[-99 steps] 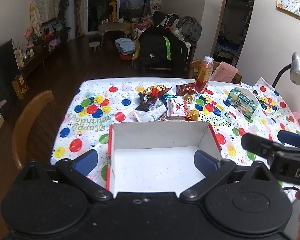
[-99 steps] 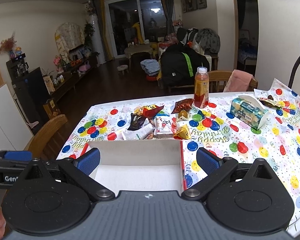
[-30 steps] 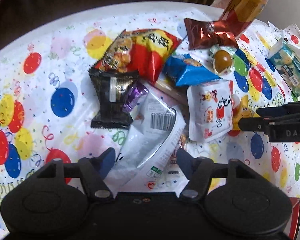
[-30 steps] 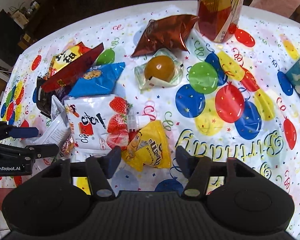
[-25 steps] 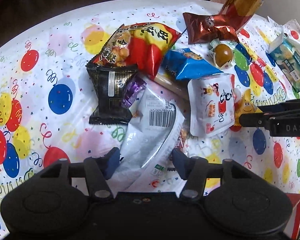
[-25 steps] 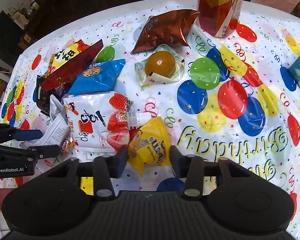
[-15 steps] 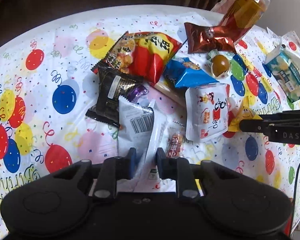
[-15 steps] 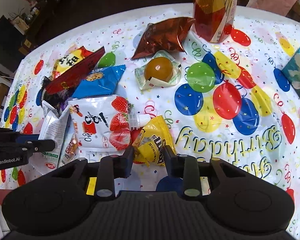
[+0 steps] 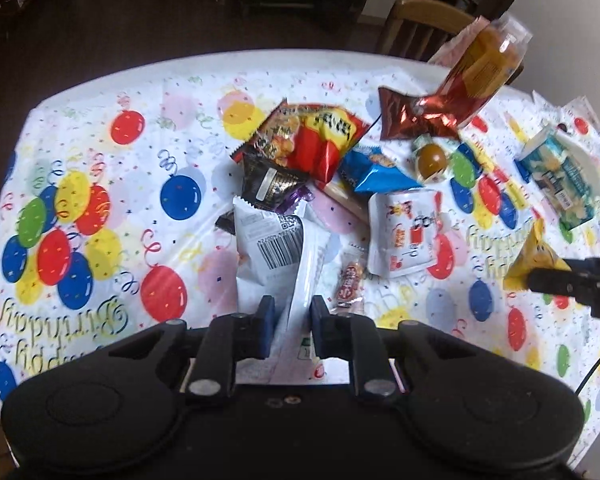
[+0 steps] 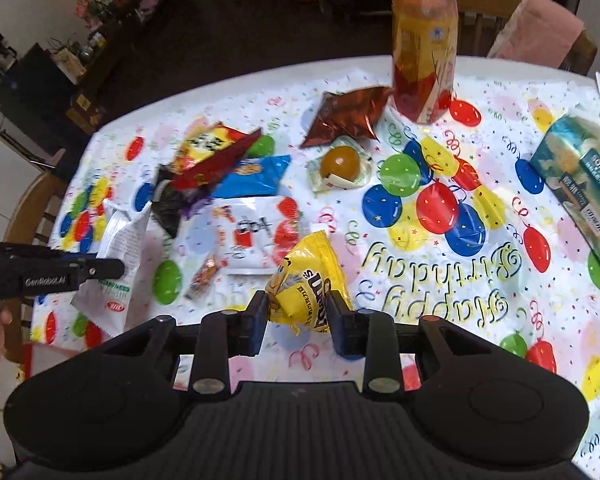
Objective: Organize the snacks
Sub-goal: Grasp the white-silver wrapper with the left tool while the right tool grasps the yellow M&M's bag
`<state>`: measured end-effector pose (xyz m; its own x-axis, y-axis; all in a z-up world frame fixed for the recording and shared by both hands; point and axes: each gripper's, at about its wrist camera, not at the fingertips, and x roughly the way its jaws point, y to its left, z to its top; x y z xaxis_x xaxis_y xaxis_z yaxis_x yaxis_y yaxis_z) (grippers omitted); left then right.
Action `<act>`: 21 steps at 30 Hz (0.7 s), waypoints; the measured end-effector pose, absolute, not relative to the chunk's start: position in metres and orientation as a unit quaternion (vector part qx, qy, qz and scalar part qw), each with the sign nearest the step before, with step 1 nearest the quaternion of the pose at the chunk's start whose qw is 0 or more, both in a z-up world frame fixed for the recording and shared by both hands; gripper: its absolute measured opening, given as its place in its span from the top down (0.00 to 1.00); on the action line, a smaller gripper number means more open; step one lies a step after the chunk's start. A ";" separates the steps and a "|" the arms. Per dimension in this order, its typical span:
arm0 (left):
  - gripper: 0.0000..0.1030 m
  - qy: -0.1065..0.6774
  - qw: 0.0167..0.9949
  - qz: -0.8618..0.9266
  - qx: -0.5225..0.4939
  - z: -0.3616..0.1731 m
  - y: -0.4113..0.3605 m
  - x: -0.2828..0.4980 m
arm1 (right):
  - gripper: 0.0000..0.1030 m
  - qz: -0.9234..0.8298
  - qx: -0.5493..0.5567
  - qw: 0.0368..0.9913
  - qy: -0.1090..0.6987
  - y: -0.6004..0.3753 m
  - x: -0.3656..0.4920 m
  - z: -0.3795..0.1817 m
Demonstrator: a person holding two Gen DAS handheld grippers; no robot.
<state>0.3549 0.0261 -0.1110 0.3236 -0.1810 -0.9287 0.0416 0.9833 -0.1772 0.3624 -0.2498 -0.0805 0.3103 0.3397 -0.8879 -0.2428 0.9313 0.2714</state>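
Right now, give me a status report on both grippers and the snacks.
Left gripper shut on white packet. Right gripper shut on yellow candy bag. Other snacks on table, none blocking.

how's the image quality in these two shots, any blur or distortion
Left wrist view: strong fisheye bending of the table edge; the bottle is smeared with motion blur, while the white packet in the left tongs stays fairly sharp. Right wrist view: same bowing, soft blur on the red and yellow bag, the yellow packet in the right tongs clearer.
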 end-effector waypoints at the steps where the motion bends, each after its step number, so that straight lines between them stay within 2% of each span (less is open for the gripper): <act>1: 0.84 0.573 0.814 -0.069 -0.062 -0.105 0.027 0.351 | 0.70 0.183 0.044 0.810 0.556 -0.250 0.357 -0.075; 12: 0.85 0.539 0.836 -0.088 -0.059 -0.049 0.023 0.295 | 0.70 0.215 0.033 0.827 0.518 -0.241 0.290 -0.009; 16: 0.89 0.528 0.842 -0.096 -0.050 -0.033 0.020 0.270 | 0.70 0.221 0.029 0.831 0.510 -0.235 0.264 0.001; 21: 0.90 0.528 0.843 -0.096 -0.046 -0.029 0.022 0.251 | 0.70 0.231 0.024 0.832 0.503 -0.229 0.236 0.008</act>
